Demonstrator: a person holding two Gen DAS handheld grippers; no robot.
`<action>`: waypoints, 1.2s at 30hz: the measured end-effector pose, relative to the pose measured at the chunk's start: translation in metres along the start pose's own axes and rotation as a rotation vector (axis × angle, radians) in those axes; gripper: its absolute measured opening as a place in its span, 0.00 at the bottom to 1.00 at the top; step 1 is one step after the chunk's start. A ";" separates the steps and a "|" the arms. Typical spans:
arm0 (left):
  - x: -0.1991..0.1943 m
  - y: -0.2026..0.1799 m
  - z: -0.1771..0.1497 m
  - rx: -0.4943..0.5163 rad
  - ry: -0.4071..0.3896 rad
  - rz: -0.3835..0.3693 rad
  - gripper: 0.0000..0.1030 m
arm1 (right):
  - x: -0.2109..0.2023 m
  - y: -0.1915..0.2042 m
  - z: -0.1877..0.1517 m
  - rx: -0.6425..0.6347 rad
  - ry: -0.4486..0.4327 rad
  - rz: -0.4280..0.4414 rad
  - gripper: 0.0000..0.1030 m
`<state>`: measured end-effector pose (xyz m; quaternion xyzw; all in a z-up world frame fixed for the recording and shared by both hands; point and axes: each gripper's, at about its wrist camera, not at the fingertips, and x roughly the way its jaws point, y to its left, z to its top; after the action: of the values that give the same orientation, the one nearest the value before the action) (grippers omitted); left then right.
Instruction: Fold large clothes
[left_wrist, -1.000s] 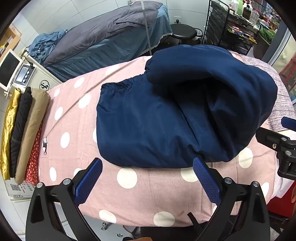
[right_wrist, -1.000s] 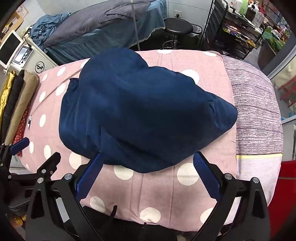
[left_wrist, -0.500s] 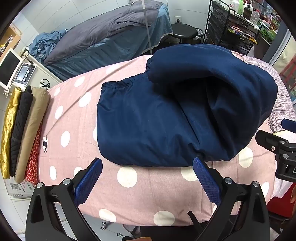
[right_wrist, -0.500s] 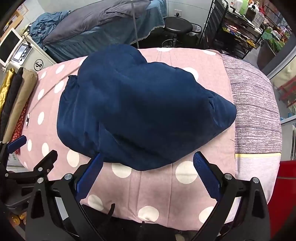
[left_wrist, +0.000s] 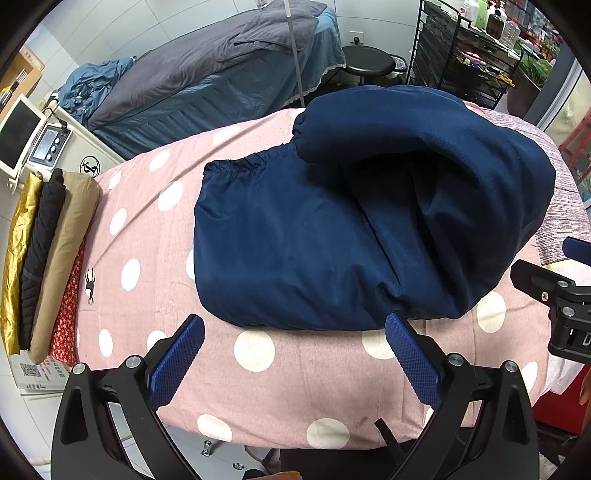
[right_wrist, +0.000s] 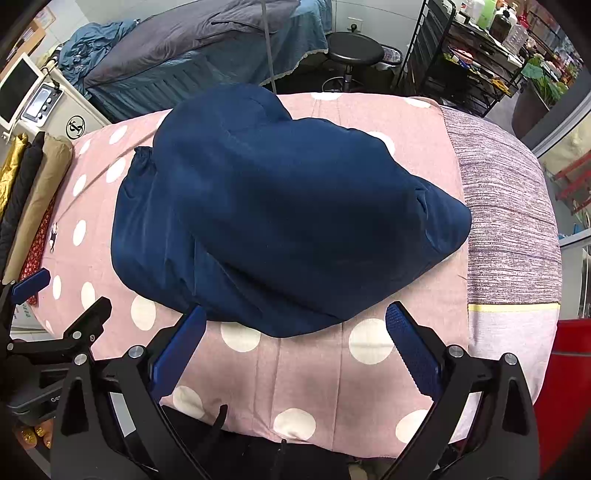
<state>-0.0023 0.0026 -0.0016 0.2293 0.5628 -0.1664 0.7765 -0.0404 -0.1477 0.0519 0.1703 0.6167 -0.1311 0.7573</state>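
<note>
Left wrist view showed the navy garment (left_wrist: 332, 236) lying half-folded on the pink polka-dot bed (left_wrist: 258, 373), at twelve o'clock from the left gripper (left_wrist: 295, 350), its long axis running from nine to three o'clock, elastic hem at ten o'clock and a puffed upper layer heaped toward two o'clock. Its near edge sat just beyond the fingertips. The jaws were spread wide, holding and touching nothing. In the right wrist view the right gripper (right_wrist: 295, 347) hung equally wide and empty, the garment's near fold just past it at twelve o'clock; both looked about equally near. Folded fabrics (left_wrist: 40, 258) lay stacked at nine o'clock; a covered bed (left_wrist: 207, 74), stool (left_wrist: 369, 64) and wire rack (left_wrist: 465, 55) stood beyond.
</note>
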 end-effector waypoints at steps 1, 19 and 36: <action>0.000 0.000 0.000 0.000 0.000 0.001 0.93 | 0.000 0.000 0.000 -0.001 0.000 0.000 0.93; -0.006 0.000 -0.002 -0.002 -0.020 0.013 0.93 | 0.000 0.002 -0.004 -0.010 -0.002 -0.013 0.93; -0.005 0.000 -0.003 -0.005 -0.015 0.011 0.93 | 0.002 0.003 -0.004 -0.017 0.003 -0.023 0.93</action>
<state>-0.0064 0.0045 0.0020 0.2294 0.5561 -0.1623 0.7821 -0.0425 -0.1432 0.0494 0.1569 0.6210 -0.1344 0.7561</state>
